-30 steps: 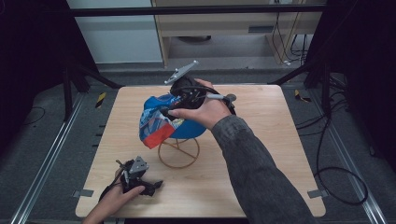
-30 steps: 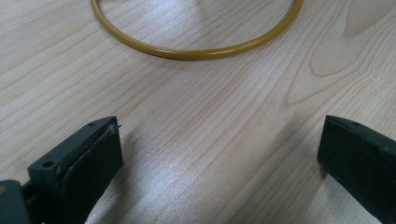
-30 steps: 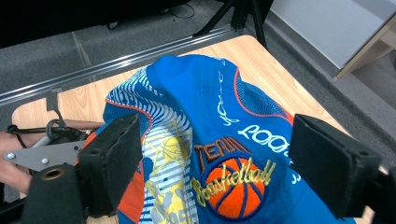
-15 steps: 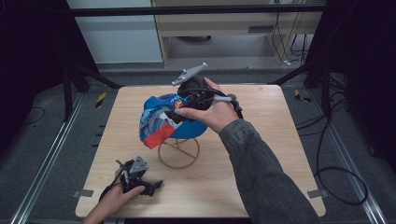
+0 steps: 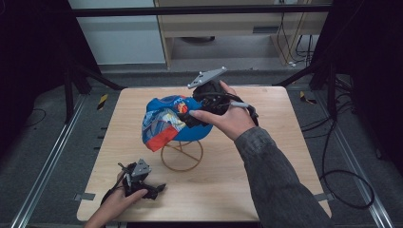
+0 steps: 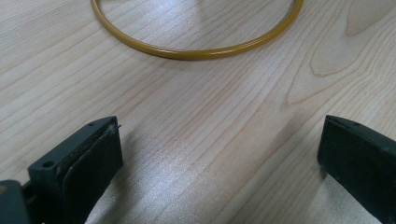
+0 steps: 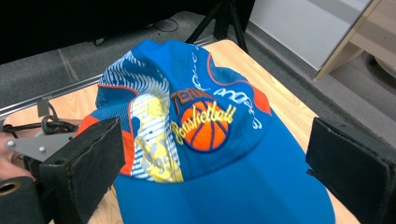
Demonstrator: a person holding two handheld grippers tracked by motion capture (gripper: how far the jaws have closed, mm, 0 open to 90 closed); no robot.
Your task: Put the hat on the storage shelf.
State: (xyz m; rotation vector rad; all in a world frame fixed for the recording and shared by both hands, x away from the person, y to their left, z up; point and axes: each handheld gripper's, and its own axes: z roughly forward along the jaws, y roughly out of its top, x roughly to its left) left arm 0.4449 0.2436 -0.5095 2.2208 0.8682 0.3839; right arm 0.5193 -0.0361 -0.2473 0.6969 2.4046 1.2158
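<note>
A blue cap with a basketball print and white, yellow and orange panels sits on a gold wire stand at the table's middle. My right gripper hovers at the cap's right side, pointing left over the brim. In the right gripper view its jaws have just been opening and now stand wide on either side of the cap, pads clear of the cloth. My left gripper rests open on the wood at the near left. In front of its jaws lies the stand's ring.
The light wooden table has bare wood right of the stand and along the front. Black frame posts and cables run along both sides. A pale cabinet stands behind the far edge.
My right hand and gripper have drifted to the right, off the cap's crown, with the jaws spreading. The cap stays on the stand. My left gripper has not moved.
</note>
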